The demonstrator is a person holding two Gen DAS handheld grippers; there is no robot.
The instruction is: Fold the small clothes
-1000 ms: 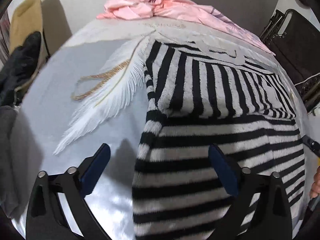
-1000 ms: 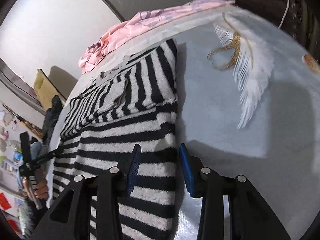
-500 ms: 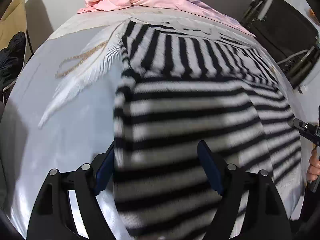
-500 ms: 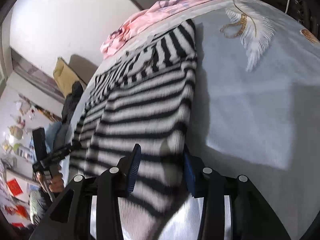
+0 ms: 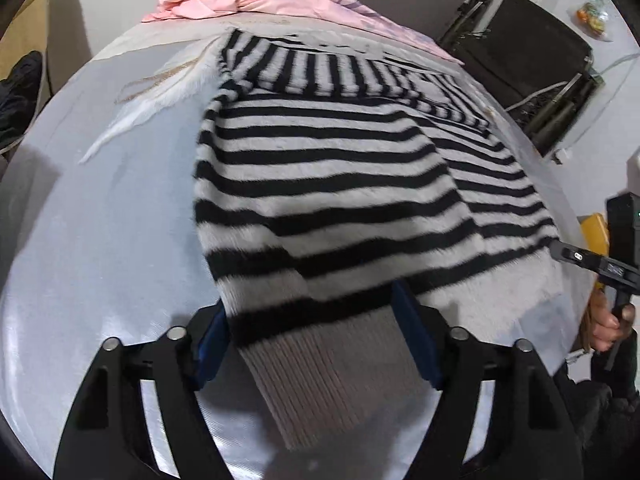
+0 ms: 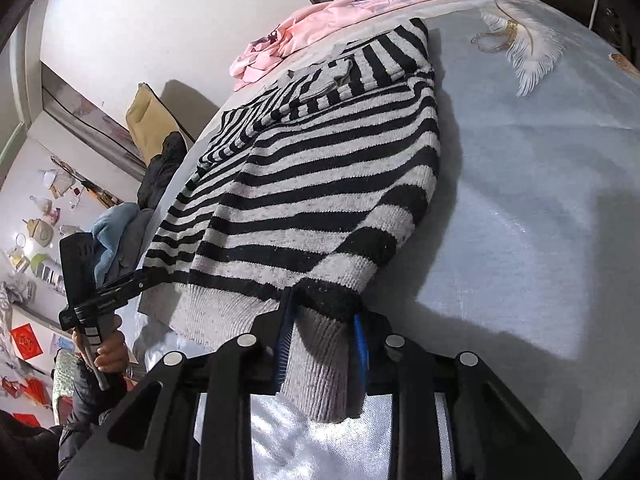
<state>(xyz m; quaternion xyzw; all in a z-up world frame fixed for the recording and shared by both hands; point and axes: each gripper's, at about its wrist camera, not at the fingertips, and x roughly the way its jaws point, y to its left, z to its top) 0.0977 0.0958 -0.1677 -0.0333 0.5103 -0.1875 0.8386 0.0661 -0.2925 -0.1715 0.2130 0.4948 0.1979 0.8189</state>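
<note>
one striped sweater (image 5: 328, 176), one pink cloth (image 5: 256, 0), two grippers (image 5: 316, 340) (image 6: 320, 344).

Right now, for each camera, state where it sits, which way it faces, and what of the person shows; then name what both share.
Left wrist: sits on the left gripper, looks forward over the striped sweater toward the pink cloth; the right hand shows at the right edge.
Right wrist: sits on the right gripper, jaws closed on the sweater's ribbed hem, faces along the bedsheet; the left hand shows.
Shared: sweater, pink cloth, feather print.
</note>
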